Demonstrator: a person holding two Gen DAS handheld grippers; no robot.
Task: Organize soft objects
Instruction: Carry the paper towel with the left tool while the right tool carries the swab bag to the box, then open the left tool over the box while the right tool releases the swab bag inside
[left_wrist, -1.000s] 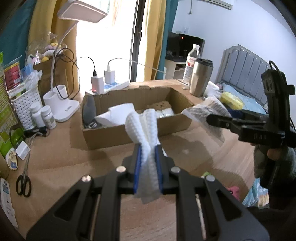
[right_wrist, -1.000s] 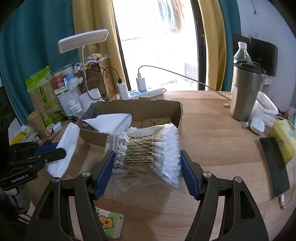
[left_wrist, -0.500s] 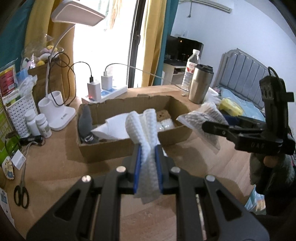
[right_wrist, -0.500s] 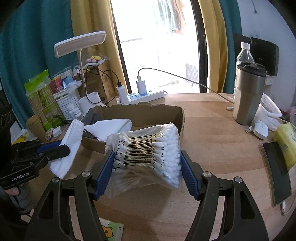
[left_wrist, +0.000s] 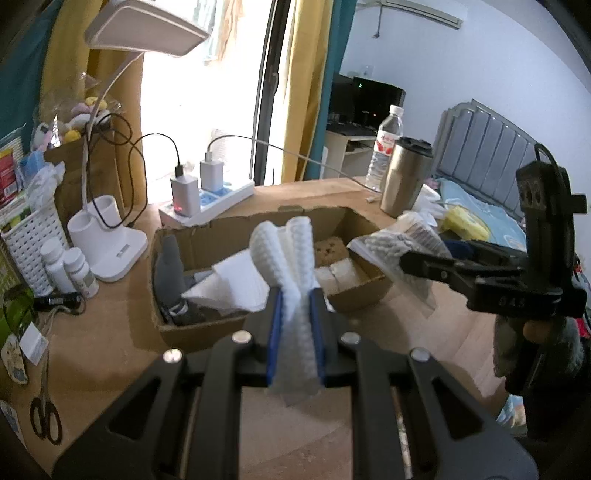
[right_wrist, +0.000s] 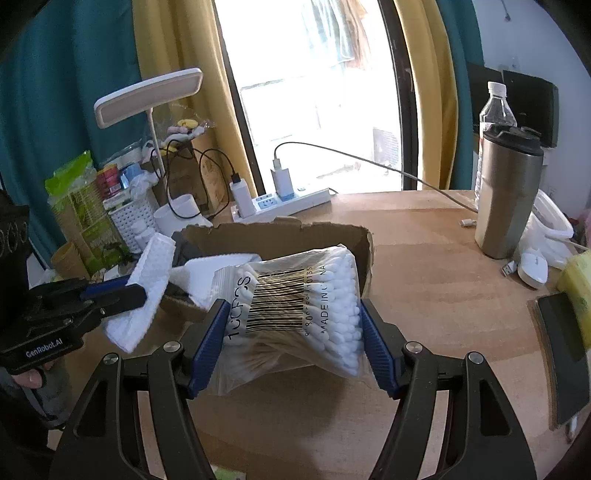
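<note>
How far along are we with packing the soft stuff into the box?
Partly done: the cardboard box already holds a white cloth, a dark sock and a sponge. In hand: the left claw grips a waffle cloth, the right claw a cotton swab bag. Both are left to go in.

Box floor (left_wrist: 207, 314) mostly hidden under cloths, bag print (right_wrist: 284, 302) partly blurred — phone (right_wrist: 565, 354) cut off at edge

Daylight floods in through the window (right_wrist: 314, 92) behind the desk (right_wrist: 443, 288); panes blown out white, glare washing nearby curtains. Desk lit softly, faint shadows toward the near edge. Fisheye bends edges, corners vignette to black. Left wrist view slightly motion-blurred; right sharper.
</note>
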